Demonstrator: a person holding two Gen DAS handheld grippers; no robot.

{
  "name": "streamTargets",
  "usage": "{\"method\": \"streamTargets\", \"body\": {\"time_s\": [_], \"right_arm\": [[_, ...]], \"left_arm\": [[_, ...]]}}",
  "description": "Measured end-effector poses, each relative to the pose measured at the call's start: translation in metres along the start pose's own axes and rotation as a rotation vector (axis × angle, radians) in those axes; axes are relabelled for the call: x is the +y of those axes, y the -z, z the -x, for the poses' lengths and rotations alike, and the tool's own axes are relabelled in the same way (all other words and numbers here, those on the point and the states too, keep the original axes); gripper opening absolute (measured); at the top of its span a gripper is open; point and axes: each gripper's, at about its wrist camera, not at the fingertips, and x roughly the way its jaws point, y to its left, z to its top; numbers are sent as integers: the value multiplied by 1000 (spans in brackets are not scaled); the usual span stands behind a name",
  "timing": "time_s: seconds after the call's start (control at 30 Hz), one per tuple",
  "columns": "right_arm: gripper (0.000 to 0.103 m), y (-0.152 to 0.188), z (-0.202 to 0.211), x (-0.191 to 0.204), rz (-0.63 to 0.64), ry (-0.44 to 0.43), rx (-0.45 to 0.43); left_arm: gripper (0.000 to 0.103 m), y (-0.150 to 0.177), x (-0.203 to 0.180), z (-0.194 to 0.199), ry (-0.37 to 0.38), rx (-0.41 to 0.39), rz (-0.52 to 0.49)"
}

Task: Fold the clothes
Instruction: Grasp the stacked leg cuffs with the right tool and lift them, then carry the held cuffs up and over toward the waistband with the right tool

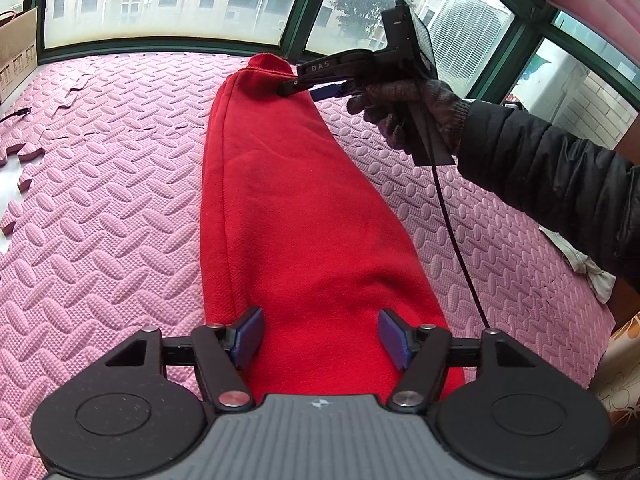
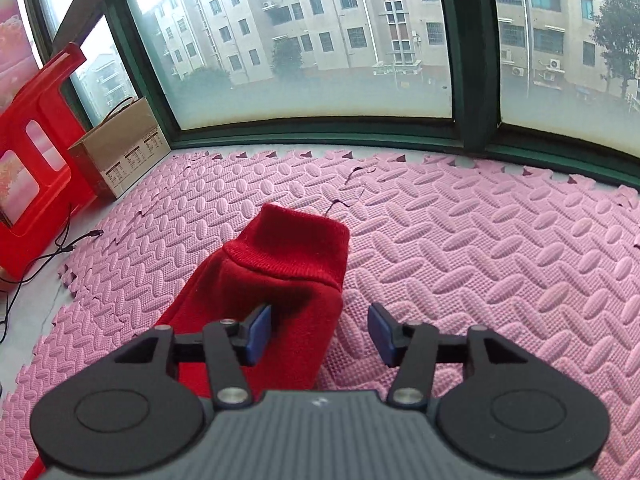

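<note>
A red knit garment (image 1: 296,216) lies as a long narrow strip on the pink foam mat (image 1: 100,208), its ribbed cuff end (image 2: 304,240) at the far side. My left gripper (image 1: 320,336) is open, its blue pads either side of the near end of the garment, just above it. My right gripper (image 2: 318,330) is open over the right edge of the garment near the cuff; in the left wrist view it (image 1: 304,86) reaches in from the right, held by a gloved hand (image 1: 408,112), fingers touching the cloth by the cuff.
A green-framed window (image 2: 320,132) closes the far side. A cardboard box (image 2: 120,156) and a red plastic stool (image 2: 36,152) stand at the far left, with black cables (image 2: 60,248) on the floor. A white cloth (image 1: 588,268) lies at the right.
</note>
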Motion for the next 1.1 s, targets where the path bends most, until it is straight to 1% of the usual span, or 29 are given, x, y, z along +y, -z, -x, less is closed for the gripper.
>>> {"method": "streamTargets", "body": {"time_s": [0.17,0.2,0.23,0.27,0.43,0.5,0.57,0.63,0.67,0.73,0.77,0.8,0.83,0.97,1.0,1.03,1.1], "right_arm": [[56,3,-10,-2,-19,-67,-10],[54,3,-10,0,-11,-77,-11],[48,3,-10,0,-8,-87,-11],[40,3,-11,0,-15,-97,-9],[41,3,-12,-1,-50,-130,-11],[39,3,-12,-2,-67,-139,-11],[30,2,-11,-4,-86,-153,-10],[23,1,-8,-6,-112,-183,-20],[23,0,-7,-6,-118,-190,-22],[24,0,-9,-2,-95,-174,-13],[31,-1,-10,-1,-91,-166,-11],[35,0,-11,-2,-101,-159,-13],[42,0,-12,-3,-109,-154,-12],[44,3,-15,-7,-141,-180,-25],[39,4,-16,-8,-152,-194,-24],[28,4,-16,-8,-163,-207,-22],[23,5,-15,-9,-171,-217,-28]], "left_arm": [[68,-1,1,0,6,3,15],[68,-1,1,0,6,4,18],[68,-1,2,0,7,4,20],[68,-1,1,0,7,4,21],[71,-1,0,-1,7,4,21],[72,-1,-2,-1,8,5,21],[73,-1,-2,-2,8,6,19],[73,-1,-2,-2,7,5,23],[74,-1,-2,-2,8,4,26],[74,-1,-1,-2,8,3,30],[74,-1,-1,-2,7,3,30],[74,-1,-2,-2,8,3,30],[74,-1,-2,-2,8,3,30],[76,-1,-3,-2,11,4,30],[77,-1,-3,-3,11,5,30],[78,-1,-3,-3,12,6,28],[79,-2,-4,-3,11,7,25]]}}
